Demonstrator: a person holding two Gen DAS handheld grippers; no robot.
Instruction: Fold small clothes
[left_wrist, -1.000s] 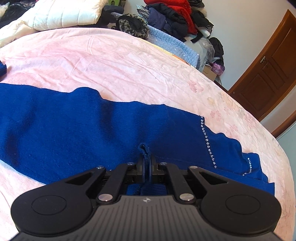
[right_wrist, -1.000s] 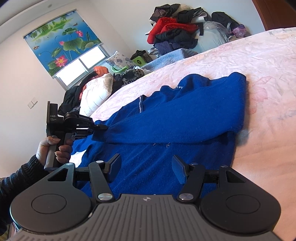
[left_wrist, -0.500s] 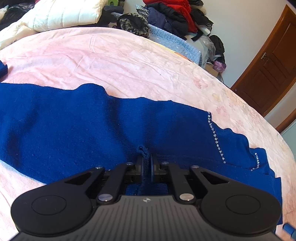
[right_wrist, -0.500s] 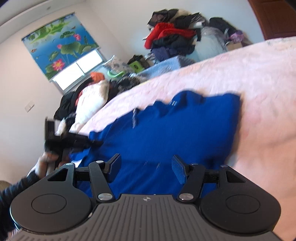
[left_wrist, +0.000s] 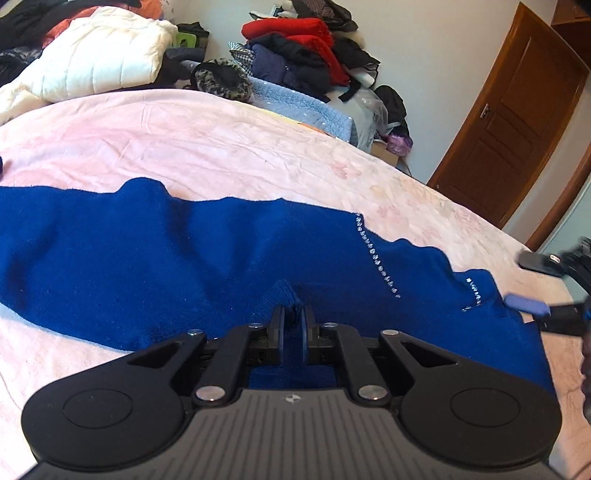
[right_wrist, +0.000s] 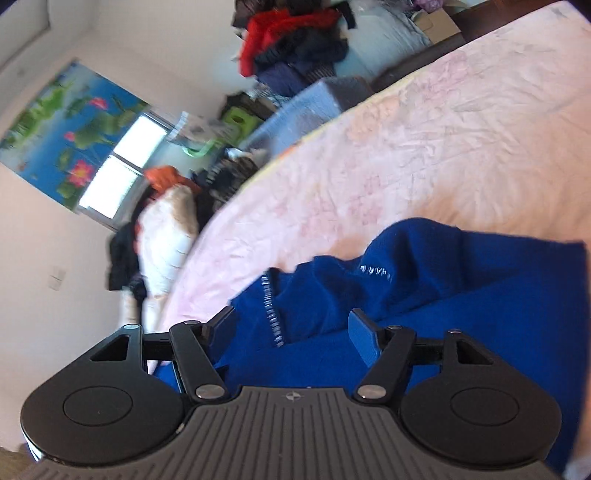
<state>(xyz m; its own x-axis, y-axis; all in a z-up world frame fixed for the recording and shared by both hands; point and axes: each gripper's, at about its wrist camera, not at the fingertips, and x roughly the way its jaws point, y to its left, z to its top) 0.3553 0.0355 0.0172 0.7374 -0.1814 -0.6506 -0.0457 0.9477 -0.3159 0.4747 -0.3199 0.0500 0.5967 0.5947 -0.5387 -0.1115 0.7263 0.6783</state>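
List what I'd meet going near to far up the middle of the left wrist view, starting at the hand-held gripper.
Left hand-held gripper, shut on a pinch of the blue sweater → bare pink bedsheet → light blue blanket → pile of red and dark clothes against the wall.

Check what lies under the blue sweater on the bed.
The blue sweater rests on the pink bedsheet, which shows all around it. Whether anything else lies beneath is hidden by the fabric.

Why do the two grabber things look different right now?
The left gripper is shut, pinching a fold of the blue sweater; the right gripper is open, its fingers holding nothing. Its fingers have just spread wider. Both are black and hover over the same sweater.
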